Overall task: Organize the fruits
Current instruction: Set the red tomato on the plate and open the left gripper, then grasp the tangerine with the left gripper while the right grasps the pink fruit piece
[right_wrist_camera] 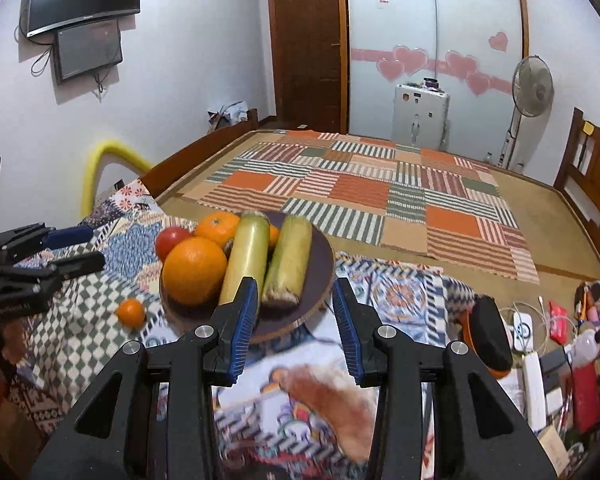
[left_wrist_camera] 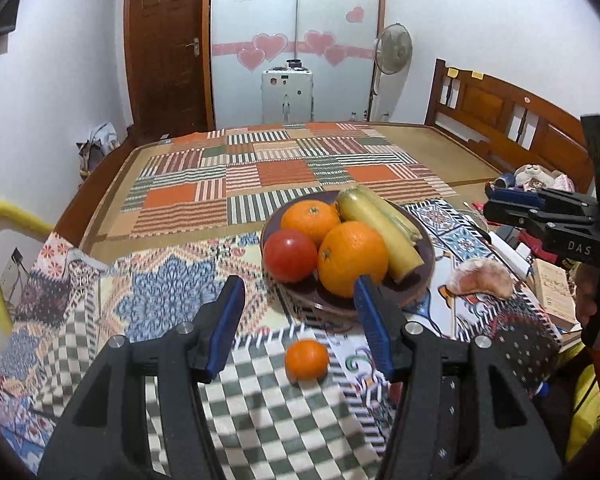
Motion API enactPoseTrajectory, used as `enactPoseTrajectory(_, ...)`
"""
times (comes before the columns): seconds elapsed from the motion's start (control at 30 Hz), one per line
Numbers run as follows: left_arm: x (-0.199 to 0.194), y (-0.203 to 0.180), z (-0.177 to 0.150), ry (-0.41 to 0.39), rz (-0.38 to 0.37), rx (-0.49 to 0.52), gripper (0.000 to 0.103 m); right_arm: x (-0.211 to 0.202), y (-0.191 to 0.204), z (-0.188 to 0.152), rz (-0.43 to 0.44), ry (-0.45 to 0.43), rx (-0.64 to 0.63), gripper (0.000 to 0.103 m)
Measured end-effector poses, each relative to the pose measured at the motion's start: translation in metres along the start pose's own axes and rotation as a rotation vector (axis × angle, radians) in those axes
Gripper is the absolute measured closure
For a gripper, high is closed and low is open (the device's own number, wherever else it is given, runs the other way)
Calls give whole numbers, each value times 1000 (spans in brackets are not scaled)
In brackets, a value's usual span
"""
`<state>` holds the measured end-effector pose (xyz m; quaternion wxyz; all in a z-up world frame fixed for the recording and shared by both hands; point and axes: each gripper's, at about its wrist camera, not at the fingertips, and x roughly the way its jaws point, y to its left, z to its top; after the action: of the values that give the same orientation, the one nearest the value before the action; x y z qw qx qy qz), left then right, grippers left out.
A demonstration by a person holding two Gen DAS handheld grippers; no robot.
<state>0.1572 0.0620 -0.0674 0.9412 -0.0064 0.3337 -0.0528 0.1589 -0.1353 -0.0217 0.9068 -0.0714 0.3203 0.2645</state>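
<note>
Setting: a bedroom; a table draped in patterned patchwork cloths [left_wrist_camera: 172, 280] stood at the near end of a bed covered by a striped orange, green and white patchwork blanket [left_wrist_camera: 268, 176].
Plate: a round dark brown plate [left_wrist_camera: 428, 248] sat on the cloth, in the middle of both wrist views.
Fruit on plate: a large orange [left_wrist_camera: 352, 258] sat at the near side, a red tomato-like fruit [left_wrist_camera: 290, 255] to its left, and a second orange [left_wrist_camera: 310, 220] behind them. Two yellow-green stalk-like pieces [right_wrist_camera: 247, 258] lay side by side on the right half, running from near to far.
Loose fruit: a small orange mandarin [left_wrist_camera: 307, 360] lay on the green-and-white checked cloth, off the plate and nearer than it. It was between the left fingers in view, touched by neither.
Other item: a blurred pinkish-orange object [left_wrist_camera: 482, 278] lay on the cloth right of the plate; what it was could not be told.
Left hand-held gripper [left_wrist_camera: 300, 320]: black with blue pads, about half open, holding nothing, raised above the cloth.
Right hand-held gripper [right_wrist_camera: 296, 320]: same build, jaws parted more narrowly, nothing between the pads, near the plate's near right edge.
Clutter: cables, boxes and small items crowded the far right of the table.
</note>
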Motion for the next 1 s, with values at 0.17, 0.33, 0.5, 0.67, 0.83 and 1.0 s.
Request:
enactPoseTrajectory(0.17,-3,2,-18,30,4,-14,46,-7,-8,-25,-43,21,-15,57)
enactPoseTrajectory(0.33,2,1,-36,68,6,-17,46,0,-19,-52,-63,83,-13,57)
enactPoseTrajectory(0.5,16,3,-51,120,-5,-35,46,11,-28,-71,-67,139,5,56)
enactPoseTrajectory(0.67,30,3,-56,155,-7,-31,46,14,-31,-80,-76,151,1,52)
enactPoseTrajectory(0.83,41,-2,-54,167,-15,-22,46,16,-28,-81,-101,155,-29,52)
enactPoseTrajectory(1.0,50,-3,-50,174,-16,-23,50,22,-36,-85,-82,171,7,53)
